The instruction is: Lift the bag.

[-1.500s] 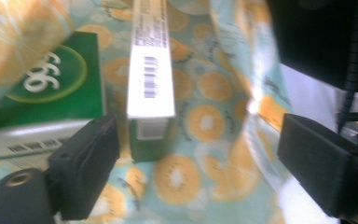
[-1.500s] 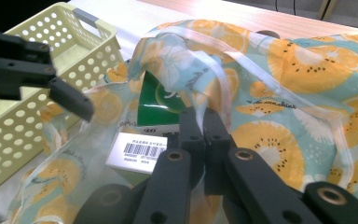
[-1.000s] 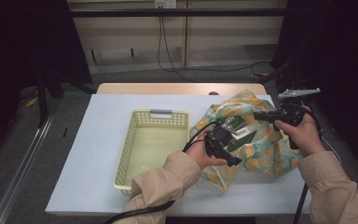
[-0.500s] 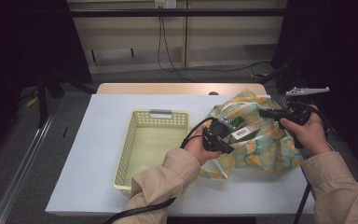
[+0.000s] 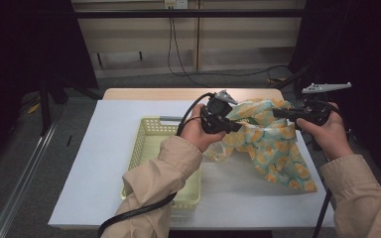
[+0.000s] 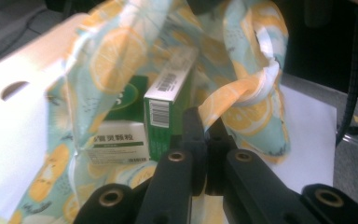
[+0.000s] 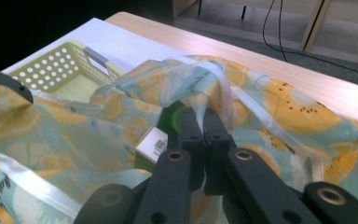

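A thin cloth bag (image 5: 273,148) printed with orange slices hangs between my two grippers above the white table. My left gripper (image 5: 236,127) is shut on the bag's near rim, by a knotted handle (image 6: 261,88). My right gripper (image 5: 276,113) is shut on the opposite rim (image 7: 214,93), so the mouth is held apart. Inside stand a green carton (image 6: 161,109) and a white carton (image 6: 116,142). In the right gripper view a carton's barcode end (image 7: 154,141) peeks out beside the jaws. In the left gripper view my left gripper (image 6: 205,122) pinches fabric; my right gripper (image 7: 203,115) does too.
A pale yellow perforated basket (image 5: 146,144) with a grey handle sits on the table left of the bag, under my left forearm. The white sheet (image 5: 104,163) covers a wooden table whose far edge (image 5: 178,93) shows. Cables trail off the near edge.
My left hand has risen from low on the bag and lifted its near rim. The right hand has come up a little. The bag now hangs more upright with its mouth wider.
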`<state>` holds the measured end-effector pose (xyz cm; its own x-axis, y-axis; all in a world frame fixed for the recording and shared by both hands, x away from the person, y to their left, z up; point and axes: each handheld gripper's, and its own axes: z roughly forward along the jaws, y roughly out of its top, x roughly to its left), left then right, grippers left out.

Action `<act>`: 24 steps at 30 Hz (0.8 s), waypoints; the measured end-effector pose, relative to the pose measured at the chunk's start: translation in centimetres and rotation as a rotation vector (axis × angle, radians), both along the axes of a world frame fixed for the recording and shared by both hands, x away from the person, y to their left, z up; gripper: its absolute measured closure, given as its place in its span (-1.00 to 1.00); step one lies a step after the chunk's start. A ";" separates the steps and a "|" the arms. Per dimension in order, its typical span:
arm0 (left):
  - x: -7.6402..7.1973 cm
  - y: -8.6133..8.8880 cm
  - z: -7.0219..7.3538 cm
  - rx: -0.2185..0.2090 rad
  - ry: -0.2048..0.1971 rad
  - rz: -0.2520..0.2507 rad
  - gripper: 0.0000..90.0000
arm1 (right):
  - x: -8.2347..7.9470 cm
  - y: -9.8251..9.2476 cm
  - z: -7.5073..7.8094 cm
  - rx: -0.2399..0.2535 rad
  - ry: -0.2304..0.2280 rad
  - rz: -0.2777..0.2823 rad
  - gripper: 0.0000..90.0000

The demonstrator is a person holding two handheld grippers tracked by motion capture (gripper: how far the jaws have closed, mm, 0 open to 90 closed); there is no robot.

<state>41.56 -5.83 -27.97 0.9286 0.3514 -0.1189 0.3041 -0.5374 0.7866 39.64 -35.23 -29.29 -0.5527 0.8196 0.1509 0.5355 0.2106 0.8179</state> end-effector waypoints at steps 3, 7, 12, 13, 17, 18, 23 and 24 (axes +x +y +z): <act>0.3 0.3 1.0 -0.010 -0.018 0.010 1.00 | 0.2 0.3 0.8 0.007 -0.015 0.001 1.00; 0.8 0.6 2.8 -0.002 -0.048 0.027 1.00 | 0.5 0.9 1.8 0.000 -0.029 0.013 1.00; 2.0 1.2 5.0 -0.012 -0.084 0.060 1.00 | 0.9 1.7 3.6 0.013 -0.064 0.023 1.00; 2.2 1.4 5.5 -0.020 -0.086 0.067 1.00 | 1.0 1.9 4.0 0.011 -0.074 0.024 1.00; 3.0 2.2 7.5 -0.045 -0.121 0.093 1.00 | 1.3 2.1 5.7 0.025 -0.118 0.015 1.00; 3.2 2.4 7.9 -0.042 -0.132 0.099 1.00 | 1.5 2.1 6.0 0.034 -0.132 0.010 1.00; 3.4 3.9 9.0 -0.048 -0.152 0.119 1.00 | 1.8 2.7 6.7 0.055 -0.172 0.009 1.00; 3.3 4.2 9.0 -0.042 -0.153 0.120 1.00 | 1.8 2.8 6.7 0.063 -0.176 0.008 1.00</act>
<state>44.87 -1.63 -19.00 0.8886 0.4588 0.0035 0.2393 -0.4700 0.8496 41.47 -32.43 -22.56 -0.5812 0.8073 0.1020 0.3816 0.1597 0.9104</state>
